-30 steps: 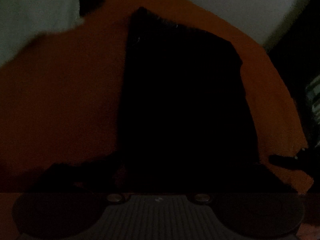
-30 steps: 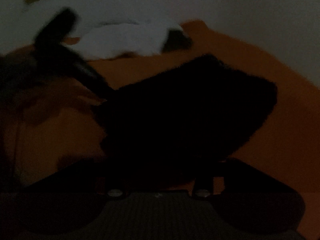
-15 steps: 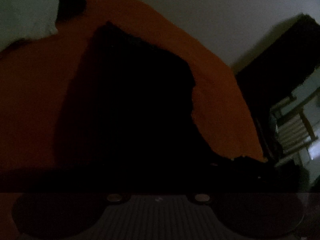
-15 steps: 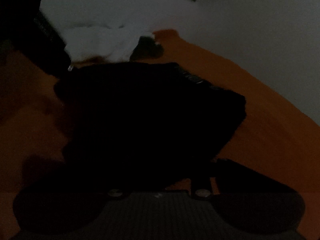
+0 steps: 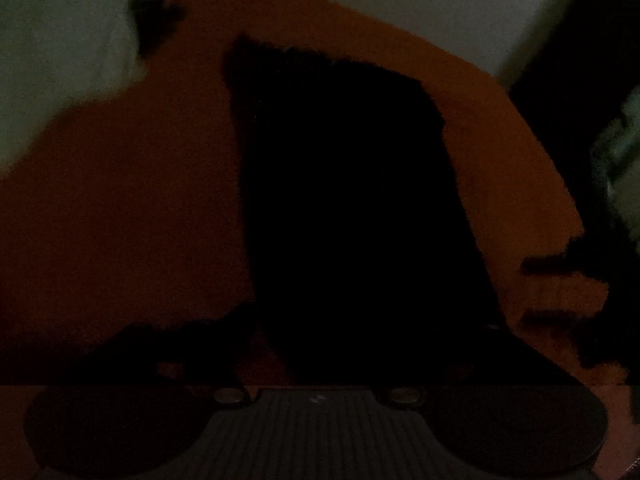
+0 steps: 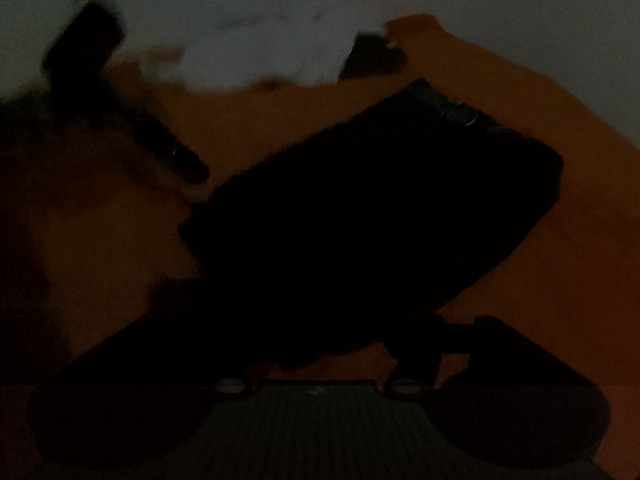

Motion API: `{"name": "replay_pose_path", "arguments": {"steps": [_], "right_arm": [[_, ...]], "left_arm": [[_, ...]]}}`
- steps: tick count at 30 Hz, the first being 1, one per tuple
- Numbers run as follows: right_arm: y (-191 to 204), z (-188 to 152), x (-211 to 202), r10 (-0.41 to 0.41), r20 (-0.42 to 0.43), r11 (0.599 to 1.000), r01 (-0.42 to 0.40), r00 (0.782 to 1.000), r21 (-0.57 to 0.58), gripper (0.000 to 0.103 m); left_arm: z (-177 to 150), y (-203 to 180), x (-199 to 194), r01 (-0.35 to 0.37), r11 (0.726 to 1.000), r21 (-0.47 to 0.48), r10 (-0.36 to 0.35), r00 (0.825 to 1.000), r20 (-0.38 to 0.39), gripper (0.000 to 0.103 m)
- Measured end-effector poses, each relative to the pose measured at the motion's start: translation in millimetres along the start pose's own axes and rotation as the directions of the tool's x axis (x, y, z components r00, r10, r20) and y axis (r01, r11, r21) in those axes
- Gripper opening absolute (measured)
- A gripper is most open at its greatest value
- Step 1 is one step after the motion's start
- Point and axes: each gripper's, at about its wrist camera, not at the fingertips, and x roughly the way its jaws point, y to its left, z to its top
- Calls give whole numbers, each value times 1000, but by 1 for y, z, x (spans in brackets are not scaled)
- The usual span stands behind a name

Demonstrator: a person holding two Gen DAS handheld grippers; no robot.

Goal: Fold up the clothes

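The frames are very dark. A black garment [image 5: 352, 208] lies folded into a long shape on an orange surface [image 5: 120, 208]; it also shows in the right wrist view [image 6: 380, 216] with its waistband at the far end. My left gripper [image 5: 320, 360] is at the garment's near end; its fingers merge with the dark cloth. My right gripper [image 6: 320, 344] is over the garment's near edge; one dark finger [image 6: 416, 356] shows at the right, the other is lost in the cloth. The left gripper [image 6: 132, 128] appears as a dark blurred shape at the left of the right wrist view.
A pile of white cloth [image 6: 264, 56] with a small dark item [image 6: 372, 56] beside it lies at the far end of the orange surface; it also shows in the left wrist view [image 5: 60, 60]. A pale wall is behind. Dark furniture [image 5: 580, 40] stands at the right.
Both views swung aside half a second ago and have come back close to where they were one second ago. The black garment lies much as before.
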Motion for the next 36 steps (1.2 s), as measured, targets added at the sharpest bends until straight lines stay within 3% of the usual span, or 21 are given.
{"name": "replay_pose_path", "arguments": {"steps": [2, 3, 4, 5, 6, 9, 12, 15, 17, 19, 21, 23, 26, 27, 29, 32, 36], "right_arm": [[-20, 15, -13, 10, 113, 998, -16, 994, 60, 55], [-30, 25, -9, -17, 135, 996, 6, 991, 86, 45], [-39, 35, -1, -24, 134, 993, 8, 991, 118, 37], [-49, 45, 14, 5, 122, 987, -24, 993, 159, 24], [-54, 49, 30, 38, 96, 978, -57, 995, 201, 17], [-66, 47, 81, 92, -37, 950, -77, 995, 302, 12], [-79, 24, 117, 69, -193, 930, 7, 979, 367, 4], [-101, 9, 118, 130, -165, 888, -40, 978, 459, 0], [-103, 13, 108, 136, -149, 883, -51, 979, 466, 2], [-98, 21, 86, 109, -105, 904, -54, 988, 423, 8], [-92, 24, 59, 83, -44, 931, -61, 996, 361, 22], [-82, 22, 39, 55, -31, 970, -46, 998, 240, 31], [-61, 11, 19, 18, -55, 1000, -17, 998, 10, 35], [-55, 6, 20, 18, -76, 998, -22, 997, -52, 35], [-41, -6, 26, 23, -105, 987, -40, 994, -158, 35], [-19, -23, 33, 26, -108, 943, -60, 994, -327, 34], [12, -43, 47, -27, -58, 792, -14, 998, -610, 34]], "left_arm": [[22, -8, -3, 20, 995, 94, -23, 999, 30, 63], [33, -14, 3, 36, 991, 129, -41, 998, 42, 63], [42, -21, 10, 56, 986, 159, -64, 997, 49, 63], [47, -29, 23, 87, 980, 178, -96, 994, 43, 63], [50, -35, 37, 115, 975, 191, -123, 992, 34, 63], [44, -36, 85, 124, 980, 157, -117, 992, -49, 57], [26, -16, 114, 65, 992, 107, -53, 992, -111, 53], [19, -3, 110, 61, 988, 139, -49, 995, -90, 52], [19, -7, 98, 39, 986, 160, -26, 996, -87, 52], [21, -13, 81, 28, 979, 204, -17, 998, -57, 59], [23, -19, 63, 33, 962, 270, -28, 999, -20, 65], [17, -21, 46, 38, 925, 379, -40, 999, -3, 71], [2, -26, 42, 33, 858, 512, -10, 999, -48, 73], [-2, -23, 42, 66, 860, 506, -25, 996, -87, 73], [-4, -20, 43, 137, 866, 480, -79, 987, -139, 73], [-12, -27, 44, 140, 815, 562, -71, 987, -144, 73], [-17, -36, 45, 165, 761, 627, -81, 984, -161, 73]]}}
